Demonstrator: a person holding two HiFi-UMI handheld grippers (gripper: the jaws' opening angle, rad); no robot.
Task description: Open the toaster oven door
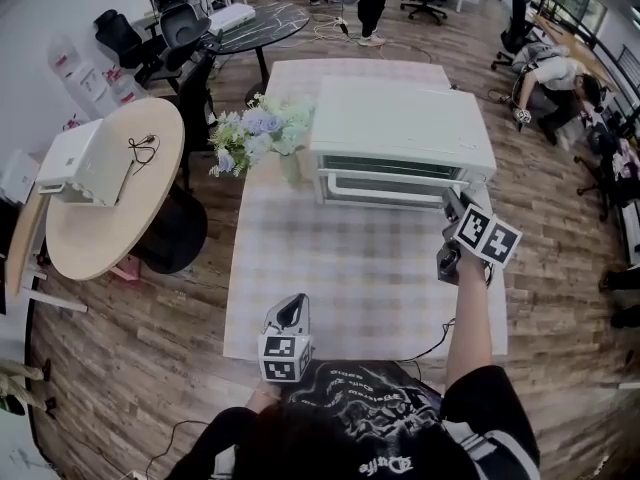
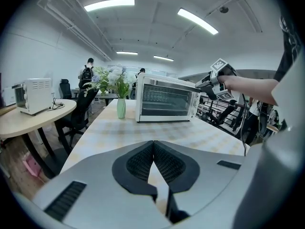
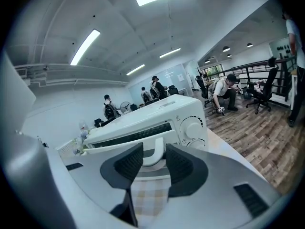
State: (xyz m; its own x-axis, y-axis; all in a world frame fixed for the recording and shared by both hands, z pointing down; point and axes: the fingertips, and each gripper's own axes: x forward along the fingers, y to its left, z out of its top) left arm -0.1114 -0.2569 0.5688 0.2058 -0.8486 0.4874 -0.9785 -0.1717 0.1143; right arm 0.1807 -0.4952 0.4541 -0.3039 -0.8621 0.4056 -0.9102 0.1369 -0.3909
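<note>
At the far end of the long checked-cloth tabletop (image 1: 340,268) stands the white box-shaped metal toaster oven (image 1: 400,128). Its door faces the person, so it can probably drop forward over the cloth, and nothing stands on the cloth in front of it. The pale green vase of white and lilac flowers (image 1: 262,133) stands just beside the oven's left wall, judged outside the door's swing. The right gripper (image 1: 453,206) is at the oven's right front corner, near the tabletop's right edge. Its jaws are apart, with the white curved door handle (image 3: 153,152) between them but not yet clamped. The left gripper (image 2: 153,144) is held over the near edge, well apart from the oven, jaws together and empty.
</note>
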